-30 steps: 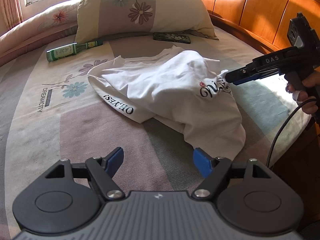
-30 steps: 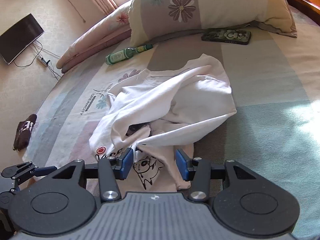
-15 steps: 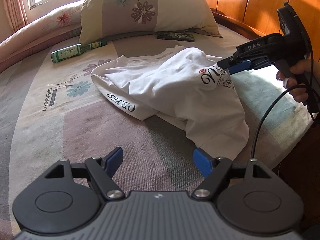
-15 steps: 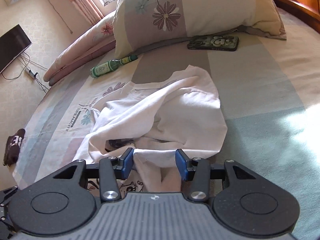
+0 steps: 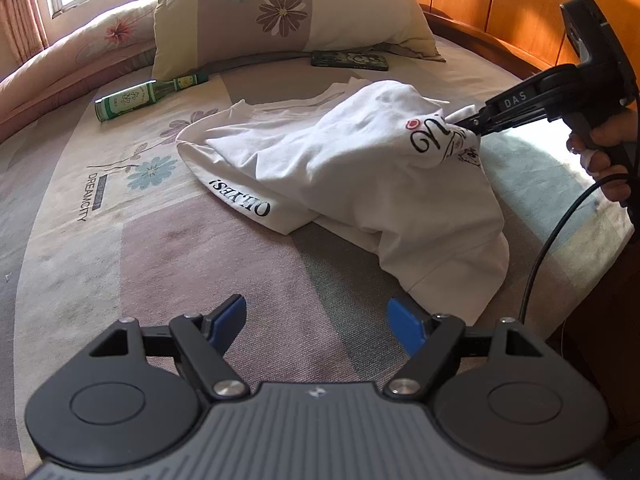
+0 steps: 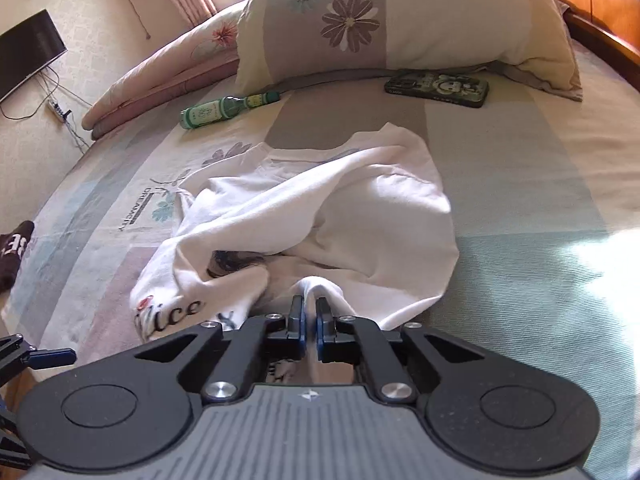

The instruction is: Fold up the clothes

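Your right gripper (image 6: 309,312) has its fingers clamped on a pinch of the white T-shirt (image 5: 340,168), a small tuft of cloth poking up between the pads. Your left gripper (image 5: 316,320) hangs over bare bed (image 5: 160,264) with its fingers wide apart and nothing between them; the nearest hem of the shirt lies ahead of its right finger and off to that side.

Expect the shirt to be light, thin and completely limp. It will sag and drag from a single pinch, and loose layers can slide over each other, so you probably need a second hold to spread it. A hem corner or a shoulder seam looks like the best place, rather than the middle of a panel.

Beyond the right fingers the shirt sits in a crumpled mound, partly lifted toward the pinch, the rest resting on the bed. It is white with black script lettering and a small red mark near the pinch, and a black printed line along a fold on the left gripper's side. The neckline lies at the far edge.
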`<state>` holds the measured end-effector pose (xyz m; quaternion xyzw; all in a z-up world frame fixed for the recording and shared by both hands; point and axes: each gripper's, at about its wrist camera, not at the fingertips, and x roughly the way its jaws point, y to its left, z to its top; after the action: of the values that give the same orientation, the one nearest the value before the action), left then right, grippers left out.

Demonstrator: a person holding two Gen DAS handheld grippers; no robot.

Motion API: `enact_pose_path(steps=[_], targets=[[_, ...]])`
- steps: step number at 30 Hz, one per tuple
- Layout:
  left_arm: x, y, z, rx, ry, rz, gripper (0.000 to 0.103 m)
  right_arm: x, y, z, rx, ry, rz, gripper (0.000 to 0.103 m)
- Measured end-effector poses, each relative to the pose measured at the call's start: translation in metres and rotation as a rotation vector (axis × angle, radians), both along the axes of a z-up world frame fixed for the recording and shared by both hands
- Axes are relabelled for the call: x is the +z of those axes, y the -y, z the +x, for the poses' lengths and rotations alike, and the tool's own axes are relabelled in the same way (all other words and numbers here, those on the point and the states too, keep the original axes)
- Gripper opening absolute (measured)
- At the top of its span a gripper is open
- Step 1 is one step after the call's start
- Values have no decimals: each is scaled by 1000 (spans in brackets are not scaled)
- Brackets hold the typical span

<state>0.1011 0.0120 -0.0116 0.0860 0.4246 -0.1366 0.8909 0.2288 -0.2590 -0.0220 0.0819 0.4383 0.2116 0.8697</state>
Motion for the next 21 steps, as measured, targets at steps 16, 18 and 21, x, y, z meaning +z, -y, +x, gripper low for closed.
enact_pose_path(steps=[16,18,21], targets=[[-1,4,4,-21,-4,-11,79,16,80,-5,-122,32,-349,7],[0,4,4,-24,-5,-8,79,21,81,-5,-120,57,-413,7],[1,4,3,-20,-2,-4,79,33,85,2,-140,98,-488,7]])
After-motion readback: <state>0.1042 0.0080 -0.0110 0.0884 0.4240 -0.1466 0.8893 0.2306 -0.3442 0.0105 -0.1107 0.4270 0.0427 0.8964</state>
